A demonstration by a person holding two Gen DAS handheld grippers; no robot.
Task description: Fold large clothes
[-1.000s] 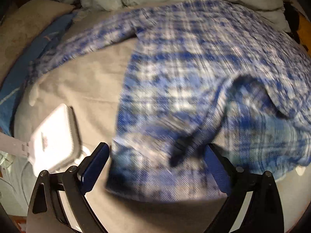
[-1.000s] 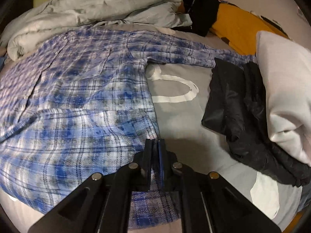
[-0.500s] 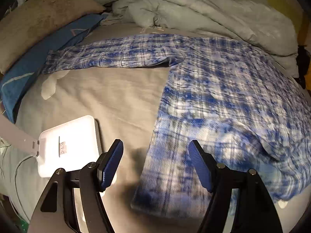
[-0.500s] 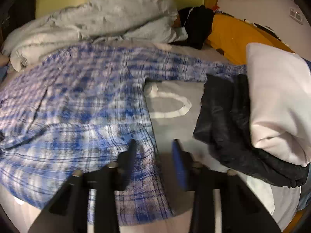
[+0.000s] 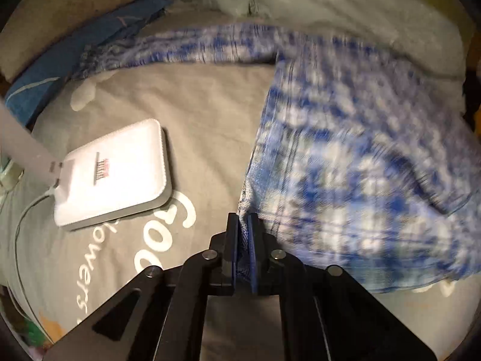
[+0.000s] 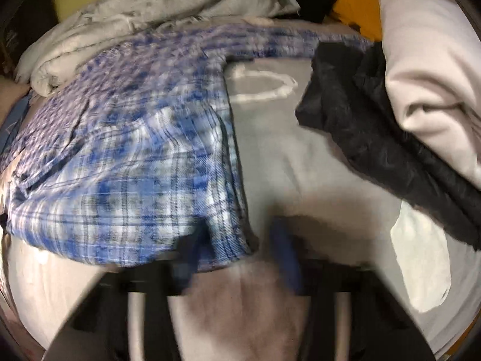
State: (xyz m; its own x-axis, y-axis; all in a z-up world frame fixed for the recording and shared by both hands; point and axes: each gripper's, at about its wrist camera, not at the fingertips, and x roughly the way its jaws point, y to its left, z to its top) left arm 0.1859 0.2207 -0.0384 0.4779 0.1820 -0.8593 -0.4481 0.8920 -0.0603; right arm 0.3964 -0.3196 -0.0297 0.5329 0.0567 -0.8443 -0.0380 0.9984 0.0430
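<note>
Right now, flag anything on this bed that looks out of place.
A white flat device with a cable lies on the grey sheet beside the plaid shirt, odd among laundry. The shirt is rumpled, a raised fold crossing its lower part. A dark garment covers one sleeve's end.

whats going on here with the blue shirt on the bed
A person with a tool in each hand is handling a blue plaid shirt spread on the grey bed sheet. The left tool has just closed on the shirt's lower side edge. The jaws of the right tool have just been closing around the opposite hem corner, but look blurred and apart.
</note>
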